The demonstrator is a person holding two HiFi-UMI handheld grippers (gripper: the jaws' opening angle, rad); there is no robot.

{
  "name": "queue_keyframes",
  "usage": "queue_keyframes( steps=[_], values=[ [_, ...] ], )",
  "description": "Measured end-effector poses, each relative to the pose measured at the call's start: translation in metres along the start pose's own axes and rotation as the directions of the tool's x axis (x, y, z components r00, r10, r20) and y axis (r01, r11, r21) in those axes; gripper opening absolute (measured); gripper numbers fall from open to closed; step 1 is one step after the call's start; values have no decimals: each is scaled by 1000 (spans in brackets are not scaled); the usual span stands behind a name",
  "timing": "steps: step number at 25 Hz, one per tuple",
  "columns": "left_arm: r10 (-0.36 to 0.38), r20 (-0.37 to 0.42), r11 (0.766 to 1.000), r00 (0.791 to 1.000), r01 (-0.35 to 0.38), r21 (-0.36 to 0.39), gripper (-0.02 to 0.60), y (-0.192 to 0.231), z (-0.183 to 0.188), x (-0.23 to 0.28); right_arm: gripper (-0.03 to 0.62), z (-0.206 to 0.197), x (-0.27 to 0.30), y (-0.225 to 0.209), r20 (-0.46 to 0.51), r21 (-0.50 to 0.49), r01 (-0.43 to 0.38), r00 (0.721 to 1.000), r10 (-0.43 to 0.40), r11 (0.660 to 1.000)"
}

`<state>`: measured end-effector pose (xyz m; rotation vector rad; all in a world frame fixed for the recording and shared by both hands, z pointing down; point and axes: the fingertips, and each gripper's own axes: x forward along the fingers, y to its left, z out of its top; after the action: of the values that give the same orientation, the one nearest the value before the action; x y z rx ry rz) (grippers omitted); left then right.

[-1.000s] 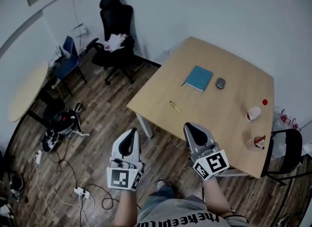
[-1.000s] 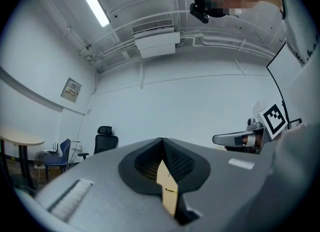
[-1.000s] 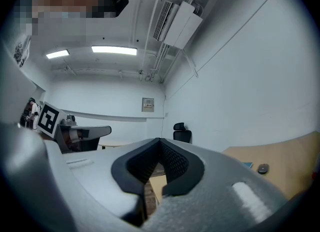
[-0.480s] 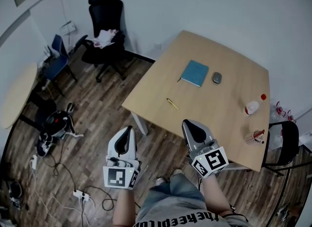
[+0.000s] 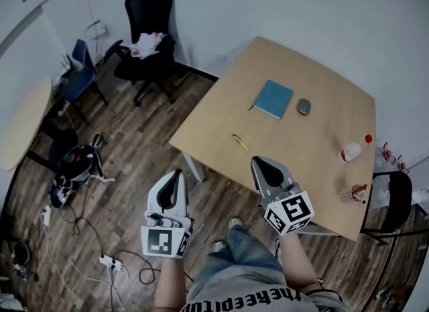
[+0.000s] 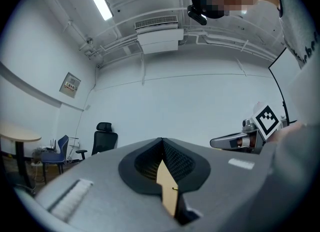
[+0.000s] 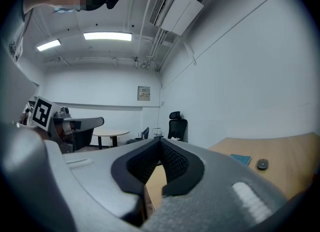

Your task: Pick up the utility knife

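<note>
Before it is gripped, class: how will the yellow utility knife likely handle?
The utility knife looks slim and straight: probably stiff and light. Lying flat on the smooth table, it would likely slide, not roll, if pushed.

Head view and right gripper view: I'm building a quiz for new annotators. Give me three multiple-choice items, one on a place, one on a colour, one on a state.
1. Where does the knife lie?
A. on the table
B. on the floor
C. on the chair

2. What colour is the notebook?
A. red
B. blue
C. black

3. How do the right gripper's jaws stand?
A. wide apart
B. together, empty
C. closed on the knife

Key:
1. A, it lies near the table's front edge.
2. B, its cover is blue.
3. B, the pads meet with nothing between them.
</note>
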<state>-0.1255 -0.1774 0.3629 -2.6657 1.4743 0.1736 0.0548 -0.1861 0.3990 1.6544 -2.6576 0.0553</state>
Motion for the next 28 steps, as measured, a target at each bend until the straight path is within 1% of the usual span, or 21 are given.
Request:
queue_keyframes(
  steps=[7, 13, 20, 25, 26, 27, 28],
  values=[
    [33, -8, 999, 999, -33, 1, 15, 12, -1, 15, 2, -18, 35, -22, -109, -13, -23, 994, 22, 1000],
    [49, -20, 999, 999, -49, -3, 15, 15, -7, 30, 2, -45, 58, -43, -221, -7, -37, 975, 34, 999],
    [71, -46, 997, 996, -72, -1, 15, 16, -17, 41, 2, -91, 72, -60, -347, 14, -60, 936, 61, 998],
    [91, -58, 996, 994, -91, -4, 15, 18, -21, 47, 3, -115, 84, -71, -422, 22, -80, 903, 82, 997],
    [94, -61, 996, 994, -95, -5, 15, 18, -23, 48, 8, -119, 86, -73, -433, 25, -86, 897, 88, 996],
    [97, -64, 995, 993, -98, -6, 15, 19, -24, 49, 39, -124, 88, -75, -446, 29, -92, 890, 95, 995],
    [100, -66, 995, 993, -101, -7, 15, 19, -25, 50, 48, -129, 90, -76, -460, 33, -98, 882, 102, 995]
  ],
)
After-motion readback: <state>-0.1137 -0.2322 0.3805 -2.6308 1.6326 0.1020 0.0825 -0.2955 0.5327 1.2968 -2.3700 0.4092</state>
